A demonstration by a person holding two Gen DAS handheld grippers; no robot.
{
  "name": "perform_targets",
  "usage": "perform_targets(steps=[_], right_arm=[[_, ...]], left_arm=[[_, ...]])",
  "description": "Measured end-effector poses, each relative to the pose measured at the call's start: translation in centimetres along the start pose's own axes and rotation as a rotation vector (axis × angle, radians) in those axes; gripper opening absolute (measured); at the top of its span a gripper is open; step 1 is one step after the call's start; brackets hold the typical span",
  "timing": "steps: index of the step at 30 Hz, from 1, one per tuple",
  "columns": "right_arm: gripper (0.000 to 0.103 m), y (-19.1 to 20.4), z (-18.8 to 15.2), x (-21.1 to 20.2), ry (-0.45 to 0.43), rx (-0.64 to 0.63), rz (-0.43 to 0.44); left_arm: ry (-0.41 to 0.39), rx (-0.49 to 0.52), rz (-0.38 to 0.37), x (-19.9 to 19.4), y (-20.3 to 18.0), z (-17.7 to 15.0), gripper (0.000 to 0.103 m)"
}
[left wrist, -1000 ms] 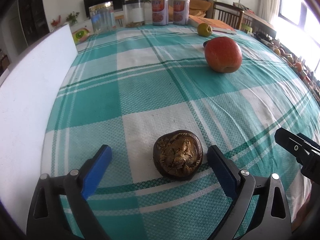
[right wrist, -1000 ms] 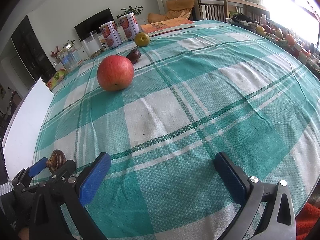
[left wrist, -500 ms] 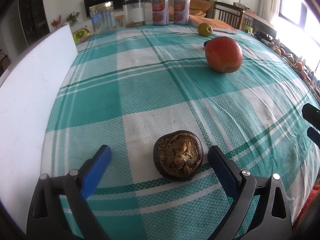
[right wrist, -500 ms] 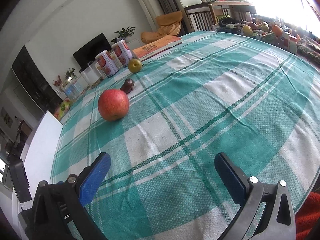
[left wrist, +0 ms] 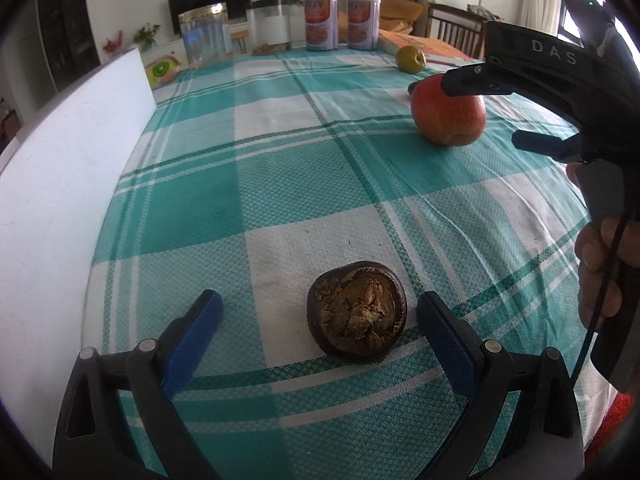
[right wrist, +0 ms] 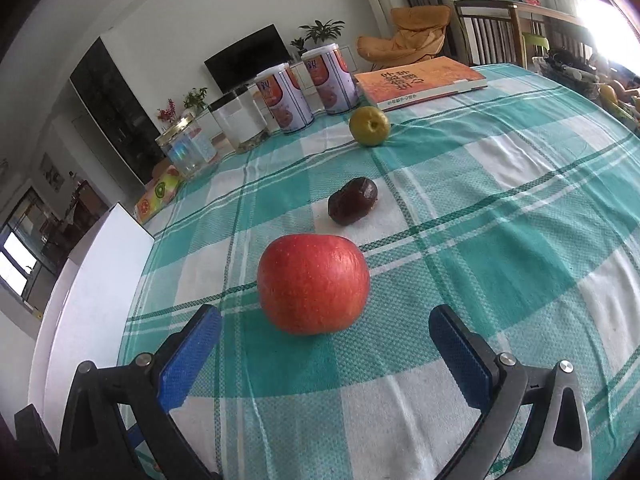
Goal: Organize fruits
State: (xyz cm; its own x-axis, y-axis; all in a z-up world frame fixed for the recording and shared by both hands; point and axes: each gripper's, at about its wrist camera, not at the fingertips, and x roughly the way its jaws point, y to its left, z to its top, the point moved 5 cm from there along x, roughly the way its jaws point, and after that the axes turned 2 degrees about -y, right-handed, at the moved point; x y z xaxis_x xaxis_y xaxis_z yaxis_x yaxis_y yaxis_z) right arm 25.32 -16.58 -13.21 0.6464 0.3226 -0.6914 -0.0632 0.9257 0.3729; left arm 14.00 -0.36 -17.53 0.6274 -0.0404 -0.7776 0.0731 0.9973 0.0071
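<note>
Wrinkled brown fruit (left wrist: 357, 316), smooth red apple (right wrist: 313, 283)

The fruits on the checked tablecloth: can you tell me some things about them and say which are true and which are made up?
1. The round red apple lies just ahead of the open right gripper. True.
2. The left gripper is shut on the wrinkled brown dried fruit. False: its fingers are spread, and the fruit lies on the green and white checked tablecloth between them.
3. The small yellow-green fruit sits nearer the orange book than the apple does. True.
4. The dark reddish-brown date rests on top of the apple. False: it lies on the cloth beyond it.
</note>
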Motion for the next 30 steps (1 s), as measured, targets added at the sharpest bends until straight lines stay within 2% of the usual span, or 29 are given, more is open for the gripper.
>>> perform_targets(steps=[3,5,6,13,18,22,24,27,29,30], right_arm=[[0.1,-0.8,0.5,2.2,0.04,0.053,-0.027],[0.074,-1.0,0.8,1.7,0.01,0.091,0.065],[0.068,-1.1,0.9,1.3,0.011,0.093,0.06],[0.067,-1.4,-2.4,-2.6,0.071,-0.055,0.028],[0.067,-1.8,-6.5,-6.4,0.033,-0.134,0.04],[0.067,-1.8,-7.3,-7.0,0.015,-0.14,0.029],[0.067,-1.6,-7.8,-7.3,0.002,-0.159,0.016],[0.068,-1.8,-8.3,-7.5,0.002,-0.138,0.024],[0.068,-1.8,-8.5,-7.3,0.017,-0.125,0.033],[0.072,-1.8,-8.6,-7.2,0.021,-0.128,0.026]], left_arm=[[0.0,0.0,0.0,0.0,0.0,0.0,0.099],[0.0,0.0,0.0,0.0,0.0,0.0,0.099],[0.0,0.0,0.0,0.0,0.0,0.0,0.099],[0.0,-0.001,0.0,0.1,0.1,0.0,0.099],[0.0,-0.001,0.0,0.1,0.0,0.0,0.099],[0.0,-0.003,-0.004,0.1,0.0,0.0,0.099],[-0.002,-0.009,-0.032,0.0,0.2,0.0,0.099],[0.019,-0.008,-0.127,-0.8,0.9,-0.3,0.098],[0.028,-0.052,-0.182,-1.5,1.9,-0.6,0.097],[0.026,-0.071,-0.203,-1.7,2.2,-0.6,0.097]])
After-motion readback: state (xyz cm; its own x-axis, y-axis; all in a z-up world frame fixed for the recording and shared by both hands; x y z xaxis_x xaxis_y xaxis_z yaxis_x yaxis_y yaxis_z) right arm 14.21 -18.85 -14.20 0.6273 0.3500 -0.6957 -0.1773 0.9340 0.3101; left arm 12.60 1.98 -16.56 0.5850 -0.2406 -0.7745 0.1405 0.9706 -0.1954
